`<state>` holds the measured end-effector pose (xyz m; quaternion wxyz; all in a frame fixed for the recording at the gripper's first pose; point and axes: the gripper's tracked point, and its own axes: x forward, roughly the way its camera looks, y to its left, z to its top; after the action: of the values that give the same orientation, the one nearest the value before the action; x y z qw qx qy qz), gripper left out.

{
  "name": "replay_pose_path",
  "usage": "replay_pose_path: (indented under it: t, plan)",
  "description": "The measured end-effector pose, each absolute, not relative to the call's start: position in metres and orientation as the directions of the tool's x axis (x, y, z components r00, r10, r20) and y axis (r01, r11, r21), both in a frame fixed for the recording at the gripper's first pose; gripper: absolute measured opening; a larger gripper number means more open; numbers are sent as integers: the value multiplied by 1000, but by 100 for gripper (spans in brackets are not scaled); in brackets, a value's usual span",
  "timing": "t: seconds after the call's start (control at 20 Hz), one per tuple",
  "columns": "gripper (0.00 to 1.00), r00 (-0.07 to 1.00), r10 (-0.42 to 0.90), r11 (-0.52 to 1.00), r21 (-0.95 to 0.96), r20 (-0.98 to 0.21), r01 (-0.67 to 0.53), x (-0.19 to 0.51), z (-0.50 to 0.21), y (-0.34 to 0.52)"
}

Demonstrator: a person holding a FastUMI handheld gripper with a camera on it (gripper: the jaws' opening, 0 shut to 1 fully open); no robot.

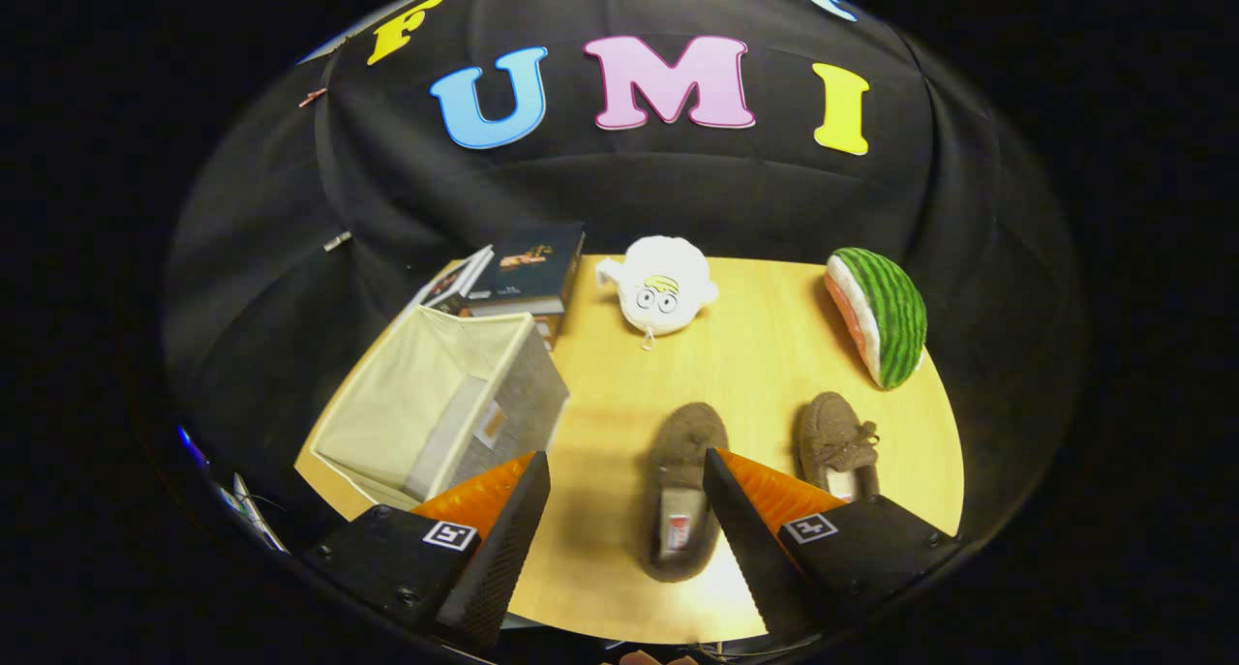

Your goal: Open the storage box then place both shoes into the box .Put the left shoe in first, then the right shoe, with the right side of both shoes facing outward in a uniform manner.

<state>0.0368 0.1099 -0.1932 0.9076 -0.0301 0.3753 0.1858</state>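
**Open gripper poised over soft slippers**

Gripper view: gripper (626, 471) held above wooden table (745, 355), jaws wide apart, empty. Left slipper (682, 476) between the fingers; right slipper (834, 442) just beside. Open storage box (436, 404) nearby. Fuzzy, light, probably squashy; best pinched across the heel collar.

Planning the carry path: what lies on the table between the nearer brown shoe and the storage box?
Nothing: in the gripper view, bare table separates the nearer shoe from the open storage box. The gripper is open, holding nothing.
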Motion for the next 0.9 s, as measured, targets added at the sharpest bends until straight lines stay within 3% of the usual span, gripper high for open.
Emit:
replay_pose_path:
  t: [0.45, 0.65, 0.9]
  plan:
    - [99, 568, 183, 945, -17, -803, -328, 50, -278, 44]
    - [99, 475, 196, 954, 56, -858, -294, 54, -320, 47]
    - [99, 459, 211, 963, 104, -863, -248, 78, -337, 48]
